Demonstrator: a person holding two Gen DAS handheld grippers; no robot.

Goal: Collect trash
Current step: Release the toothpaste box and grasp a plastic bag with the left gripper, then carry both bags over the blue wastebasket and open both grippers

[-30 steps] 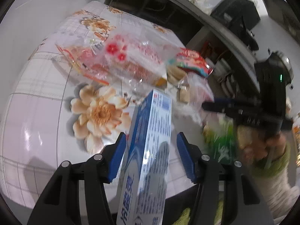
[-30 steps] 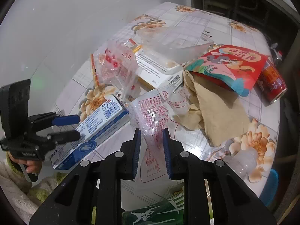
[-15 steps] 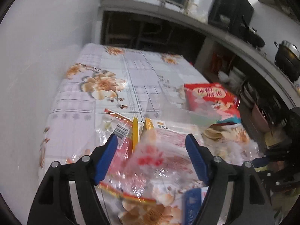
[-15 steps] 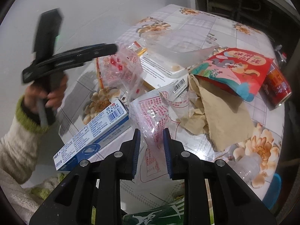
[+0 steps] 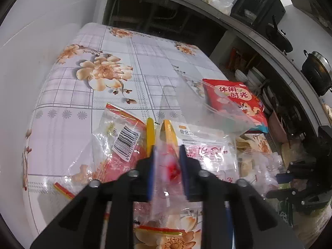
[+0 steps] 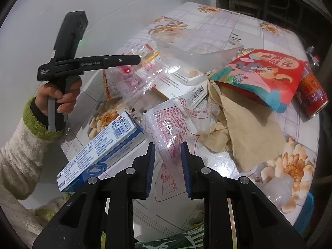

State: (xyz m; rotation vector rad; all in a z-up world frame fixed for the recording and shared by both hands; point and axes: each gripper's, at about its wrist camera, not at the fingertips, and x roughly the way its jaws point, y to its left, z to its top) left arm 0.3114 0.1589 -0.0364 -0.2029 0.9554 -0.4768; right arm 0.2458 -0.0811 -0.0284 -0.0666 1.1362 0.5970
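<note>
- The left tongs [image 5: 167, 166] are nearly closed on a clear wrapper with red flowers [image 6: 132, 78], which lies over the trash pile near the wall side of the worktop [image 5: 116, 47].
- The right tongs [image 6: 167, 168] are pinched on a clear bag with red print [image 6: 166, 132] at the near edge.
- A blue and white box [image 6: 99, 153] lies just left of that bag.
- A red snack pouch [image 6: 267, 72] leans under a clear plastic tray [image 6: 197, 45]; a red can [image 6: 313, 95] lies beside the pouch.

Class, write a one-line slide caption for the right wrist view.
Right gripper pinches a red-printed plastic wrapper beside a blue toothpaste box on a littered floral table.
</note>
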